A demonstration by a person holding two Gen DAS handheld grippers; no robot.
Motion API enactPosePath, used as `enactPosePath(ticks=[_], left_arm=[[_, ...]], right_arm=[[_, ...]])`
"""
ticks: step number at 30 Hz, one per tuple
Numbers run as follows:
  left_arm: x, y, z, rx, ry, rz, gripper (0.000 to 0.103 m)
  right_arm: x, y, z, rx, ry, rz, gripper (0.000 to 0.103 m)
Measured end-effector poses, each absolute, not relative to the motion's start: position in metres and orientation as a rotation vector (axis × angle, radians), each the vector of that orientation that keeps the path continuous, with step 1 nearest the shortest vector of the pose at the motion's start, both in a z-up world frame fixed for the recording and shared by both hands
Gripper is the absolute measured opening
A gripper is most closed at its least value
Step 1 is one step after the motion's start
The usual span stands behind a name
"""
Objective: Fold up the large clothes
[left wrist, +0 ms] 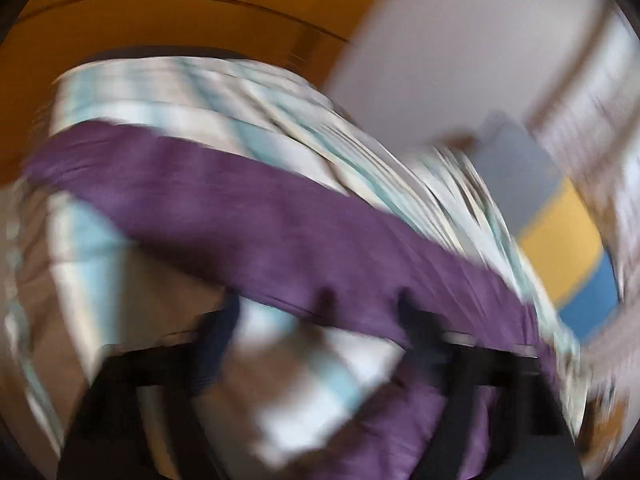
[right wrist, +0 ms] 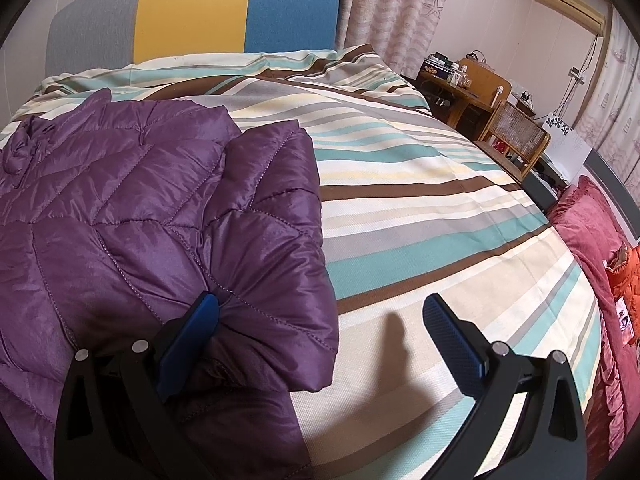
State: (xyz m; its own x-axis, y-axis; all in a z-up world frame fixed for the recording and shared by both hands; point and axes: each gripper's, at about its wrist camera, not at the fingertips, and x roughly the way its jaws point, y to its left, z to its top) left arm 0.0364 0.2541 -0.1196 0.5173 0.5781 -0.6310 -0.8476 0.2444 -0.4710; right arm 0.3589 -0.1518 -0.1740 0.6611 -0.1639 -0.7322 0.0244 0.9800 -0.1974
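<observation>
Left hand-held gripper (left wrist: 320, 344): blurred, grip state cannot be told. Purple quilted jacket (right wrist: 140, 208): on striped bed (right wrist: 420, 200), left half. Right hand-held gripper (right wrist: 320, 316): spread wide, straddling jacket edge. Risk: slippery padding springing open; fold undone.

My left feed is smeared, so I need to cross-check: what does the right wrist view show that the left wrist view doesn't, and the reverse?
Only the right wrist view shows the open right gripper, one blue pad on the quilted purple puffer jacket, plus the wooden desk, cane-backed chair and red ruffled cushion. Only the blurred left wrist view shows an orange wall. Both share the jacket, the striped bedspread and the grey-yellow-blue headboard.
</observation>
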Motion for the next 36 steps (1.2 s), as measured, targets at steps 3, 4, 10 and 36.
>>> enactPosePath(ticks=[3, 4, 10, 36], left_arm=[[-0.002, 0.269, -0.127, -0.946, 0.325, 1.09, 0.082], [-0.014, 0.274, -0.132, -0.991, 0.314, 1.119, 0.082], [-0.061, 0.307, -0.155, -1.194, 0.122, 1.207, 0.08], [0.143, 0.183, -0.046, -0.422, 0.258, 0.746, 0.011]], right_arm=[[0.358, -0.153, -0.174, -0.179, 0.842, -0.109, 0.101], [0.359, -0.153, -0.174, -0.18, 0.843, -0.109, 0.101], [0.359, -0.152, -0.174, -0.183, 0.842, -0.11, 0.101], [0.358, -0.154, -0.173, -0.175, 0.842, -0.106, 0.101]])
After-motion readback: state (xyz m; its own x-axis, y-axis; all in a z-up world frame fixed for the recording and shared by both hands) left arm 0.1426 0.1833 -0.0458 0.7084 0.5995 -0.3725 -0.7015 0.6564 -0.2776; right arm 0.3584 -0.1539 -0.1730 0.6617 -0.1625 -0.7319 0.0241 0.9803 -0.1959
